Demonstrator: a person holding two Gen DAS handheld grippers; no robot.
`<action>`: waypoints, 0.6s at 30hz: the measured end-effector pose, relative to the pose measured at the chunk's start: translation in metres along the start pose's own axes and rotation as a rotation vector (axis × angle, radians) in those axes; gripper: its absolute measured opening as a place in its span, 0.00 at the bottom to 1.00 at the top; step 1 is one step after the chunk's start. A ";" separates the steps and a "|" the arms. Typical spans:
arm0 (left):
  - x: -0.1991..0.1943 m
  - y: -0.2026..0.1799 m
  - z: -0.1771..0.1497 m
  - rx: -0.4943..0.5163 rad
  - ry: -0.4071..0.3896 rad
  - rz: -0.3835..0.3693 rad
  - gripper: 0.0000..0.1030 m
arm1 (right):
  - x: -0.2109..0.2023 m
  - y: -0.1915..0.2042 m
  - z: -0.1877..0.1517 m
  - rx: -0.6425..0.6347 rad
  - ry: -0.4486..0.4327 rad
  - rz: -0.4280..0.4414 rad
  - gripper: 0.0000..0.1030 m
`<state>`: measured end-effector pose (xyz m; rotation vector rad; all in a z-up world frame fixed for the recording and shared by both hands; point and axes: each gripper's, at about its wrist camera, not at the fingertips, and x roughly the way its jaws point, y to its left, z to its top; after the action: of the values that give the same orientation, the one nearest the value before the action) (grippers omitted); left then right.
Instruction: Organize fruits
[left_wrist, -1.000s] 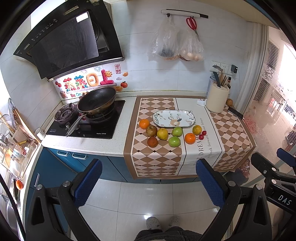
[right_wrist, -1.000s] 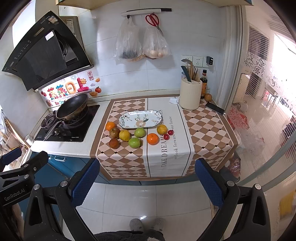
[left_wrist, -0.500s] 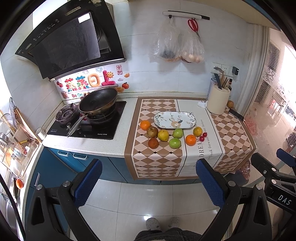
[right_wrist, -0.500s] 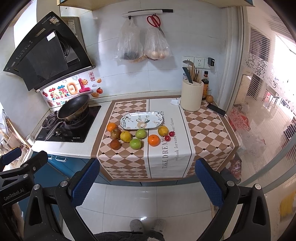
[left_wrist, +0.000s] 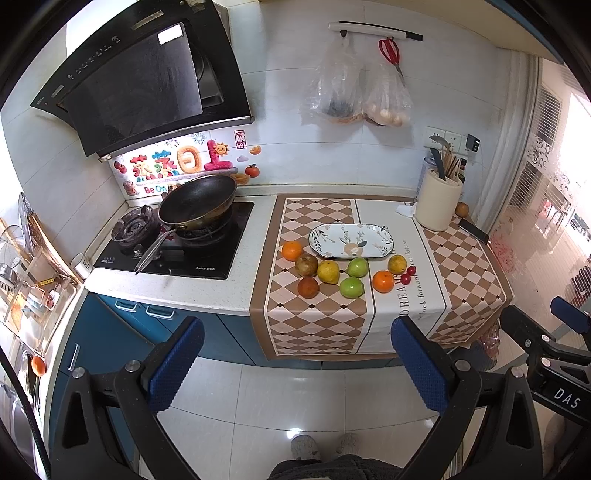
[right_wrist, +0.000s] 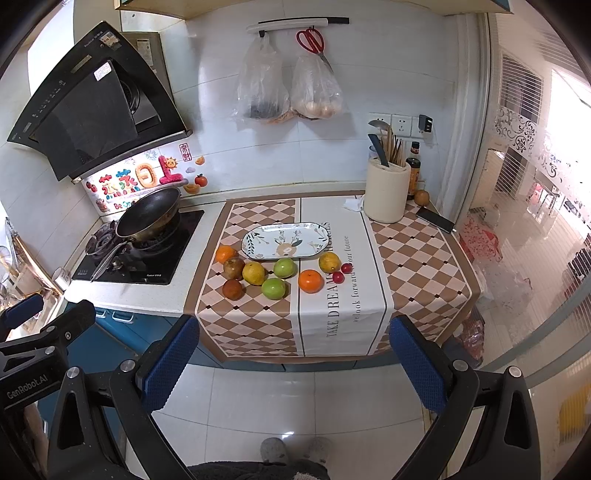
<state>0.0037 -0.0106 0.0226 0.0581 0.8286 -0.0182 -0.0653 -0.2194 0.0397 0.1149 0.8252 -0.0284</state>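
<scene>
An empty oval floral plate (left_wrist: 351, 241) (right_wrist: 284, 240) lies on the checkered cloth (left_wrist: 317, 314). In front of it lie several fruits: two oranges (left_wrist: 383, 281) (right_wrist: 310, 281), two green apples (left_wrist: 351, 287) (right_wrist: 273, 288), two yellow fruits (left_wrist: 328, 271) (right_wrist: 253, 273), two brown fruits (left_wrist: 308, 287) (right_wrist: 233, 289) and small red cherries (left_wrist: 407, 275) (right_wrist: 341, 272). My left gripper (left_wrist: 295, 362) and right gripper (right_wrist: 291, 358) are both open and empty, held well back from the counter over the floor.
A black pan (left_wrist: 197, 201) sits on the stove (left_wrist: 173, 251) at left. A cream utensil holder (left_wrist: 438, 205) and a phone (right_wrist: 434, 219) stand at back right. Bags (right_wrist: 288, 92) and scissors hang on the wall. My feet (left_wrist: 319, 446) show on the tiled floor.
Both grippers have drifted slightly toward the counter, so the fruits sit a little lower and larger in view. Nothing on the counter moved.
</scene>
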 end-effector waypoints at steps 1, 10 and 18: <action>0.001 0.001 -0.003 -0.001 -0.001 0.000 1.00 | 0.000 0.000 0.000 0.000 -0.001 0.000 1.00; 0.015 0.040 0.022 -0.032 -0.090 0.053 1.00 | 0.017 0.005 0.005 0.055 -0.063 -0.021 1.00; 0.105 0.075 0.025 -0.019 -0.101 0.149 1.00 | 0.084 0.020 0.012 0.105 -0.069 -0.022 1.00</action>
<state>0.0961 0.0635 -0.0351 0.1003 0.7212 0.1257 0.0014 -0.1989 -0.0121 0.2025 0.7558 -0.0960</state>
